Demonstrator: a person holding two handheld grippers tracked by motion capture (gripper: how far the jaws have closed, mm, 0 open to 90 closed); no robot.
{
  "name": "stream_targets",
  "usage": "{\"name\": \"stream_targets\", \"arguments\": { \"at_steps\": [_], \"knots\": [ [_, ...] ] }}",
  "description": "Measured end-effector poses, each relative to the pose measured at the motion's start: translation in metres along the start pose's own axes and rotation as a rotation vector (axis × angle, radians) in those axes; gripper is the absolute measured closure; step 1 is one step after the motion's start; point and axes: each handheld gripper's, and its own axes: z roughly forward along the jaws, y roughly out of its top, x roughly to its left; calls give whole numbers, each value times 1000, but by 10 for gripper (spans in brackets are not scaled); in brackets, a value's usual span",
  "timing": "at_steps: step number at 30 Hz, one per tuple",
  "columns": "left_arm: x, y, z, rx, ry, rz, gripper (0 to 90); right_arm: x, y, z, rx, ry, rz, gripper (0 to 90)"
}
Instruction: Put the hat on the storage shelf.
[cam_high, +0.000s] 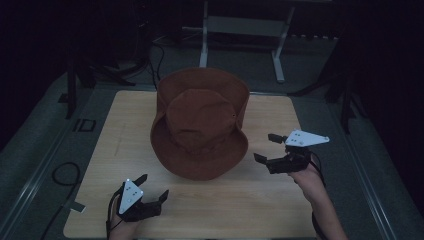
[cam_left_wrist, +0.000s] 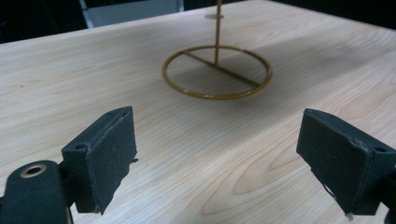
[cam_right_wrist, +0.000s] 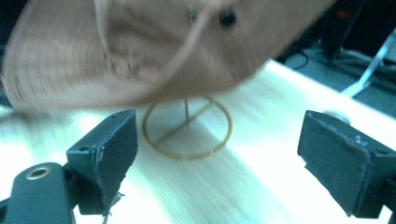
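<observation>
Wood tabletop (cam_high: 260, 200): one, pale, carrying everything.
Brown hat (cam_high: 200, 122): one, perched on the stand mid-table.
Wire stand (cam_left_wrist: 217, 72): one, ring base, upright rod.
Left tongs (cam_high: 150, 192): wide apart, empty, near edge.
Right tongs (cam_high: 265, 147): wide apart, empty, beside the brim.

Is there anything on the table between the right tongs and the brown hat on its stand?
Nothing visible. The right tongs stand open beside the brown fabric hat, apart from it, with bare light wooden table between. The hat sits on a thin brass-coloured wire stand.
</observation>
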Motion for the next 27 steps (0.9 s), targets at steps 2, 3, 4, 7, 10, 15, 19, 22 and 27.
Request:
{"name": "stream_targets", "arguments": {
  "at_steps": [2,3,4,7,10,15,19,22,27],
  "knots": [
    [2,-2,0,3,14,2,126,-3,-14,1,10,-10,22,132],
    [3,-3,0,5,16,0,126,-5,-19,2,13,-15,29,132],
    [4,-3,0,6,20,-1,126,-7,-27,2,20,-23,44,132],
    [8,-5,1,10,29,-8,126,-11,-44,3,33,-36,66,132],
    [12,-6,2,24,31,-21,126,-16,-64,3,56,-59,92,132],
    [20,-11,3,37,30,-54,126,-24,-92,2,67,-72,130,132],
    [23,-12,2,38,41,-61,126,-27,-110,0,80,-84,151,132],
    [26,-13,1,40,47,-68,126,-27,-120,-3,91,-99,170,132],
    [29,-14,0,44,63,-80,126,-27,-133,-7,107,-119,193,132]
  ]
}}
